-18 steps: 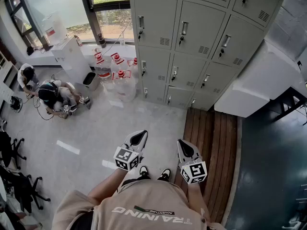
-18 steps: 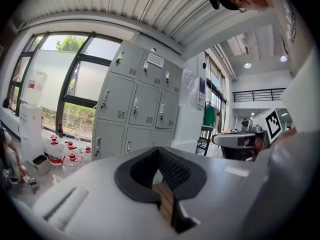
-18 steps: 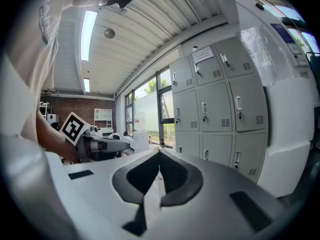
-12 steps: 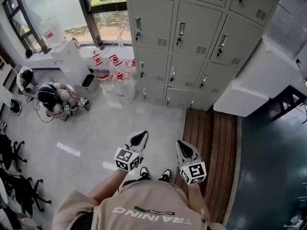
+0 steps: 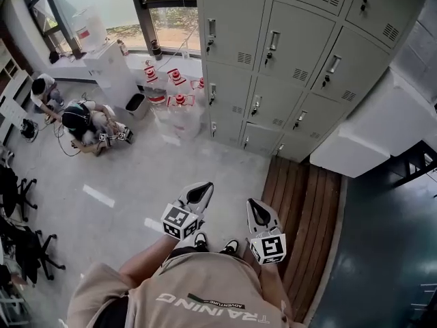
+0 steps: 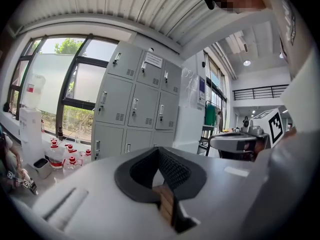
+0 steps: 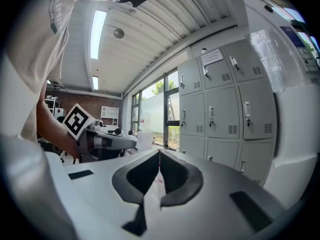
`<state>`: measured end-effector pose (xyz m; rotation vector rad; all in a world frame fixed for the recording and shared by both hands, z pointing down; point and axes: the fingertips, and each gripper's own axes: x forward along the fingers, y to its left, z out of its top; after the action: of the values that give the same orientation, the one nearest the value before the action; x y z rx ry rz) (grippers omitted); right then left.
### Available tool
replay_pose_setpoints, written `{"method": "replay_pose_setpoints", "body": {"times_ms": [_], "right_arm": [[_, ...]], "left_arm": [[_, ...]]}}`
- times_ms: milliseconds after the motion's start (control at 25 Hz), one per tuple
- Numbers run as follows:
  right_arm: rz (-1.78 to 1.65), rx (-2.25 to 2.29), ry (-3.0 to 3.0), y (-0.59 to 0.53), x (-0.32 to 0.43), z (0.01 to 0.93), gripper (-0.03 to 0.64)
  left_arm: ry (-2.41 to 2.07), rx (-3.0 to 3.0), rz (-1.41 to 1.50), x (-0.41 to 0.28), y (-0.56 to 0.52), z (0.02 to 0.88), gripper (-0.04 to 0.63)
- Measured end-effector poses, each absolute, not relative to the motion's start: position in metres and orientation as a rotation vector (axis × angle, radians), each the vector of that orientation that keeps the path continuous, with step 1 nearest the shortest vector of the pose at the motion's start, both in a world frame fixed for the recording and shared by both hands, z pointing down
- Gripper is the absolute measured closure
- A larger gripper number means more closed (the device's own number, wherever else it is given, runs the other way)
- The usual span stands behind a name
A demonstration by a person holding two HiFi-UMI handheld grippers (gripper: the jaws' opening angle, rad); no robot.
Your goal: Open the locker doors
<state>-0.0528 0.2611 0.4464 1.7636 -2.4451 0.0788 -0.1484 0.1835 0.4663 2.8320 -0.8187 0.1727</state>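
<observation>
Both my left gripper (image 5: pixel 199 192) and right gripper (image 5: pixel 257 211) are closed on nothing. The lockers (image 5: pixel 300 46) stand well ahead at 12 o'clock, handles (image 5: pixel 274 41) upright; my right looks slightly nearer.

Pale grey floor (image 5: pixel 171 176) at centre & left, glare streaks on it. Wood-plank strip (image 5: pixel 300 203) to right, dark teal floor (image 5: pixel 382 251) beyond at far right. Big dark-framed windows (image 5: pixel 171 19) along far wall, greenery outside, daylight in. White water dispenser (image 5: pixel 109 67) below windows, black bin (image 5: pixel 135 102) beside, red-capped water jugs (image 5: pixel 174 108) just right of bin. Black office chairs (image 5: pixel 27 251) at left edge. Ribbed ceiling (image 6: pixel 125 9) w/ strip light (image 7: pixel 98 29); brick wall (image 7: pixel 75 96) at back.
</observation>
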Motion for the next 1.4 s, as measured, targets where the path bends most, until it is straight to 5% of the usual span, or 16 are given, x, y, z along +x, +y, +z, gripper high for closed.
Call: {"method": "replay_pose_setpoints", "body": {"times_ms": [680,1400], "right_arm": [[0.315,1.570,-2.627,0.206,-0.069,0.473,0.606],[0.271,1.727,-2.511,0.042,-0.136,0.461,0.606]], "left_arm": [[-1.067,2.697,0.156,-0.181,0.158,0.478,0.589],[-0.877,2.762,0.107,-0.243,-0.007,0.484,0.589]]}}
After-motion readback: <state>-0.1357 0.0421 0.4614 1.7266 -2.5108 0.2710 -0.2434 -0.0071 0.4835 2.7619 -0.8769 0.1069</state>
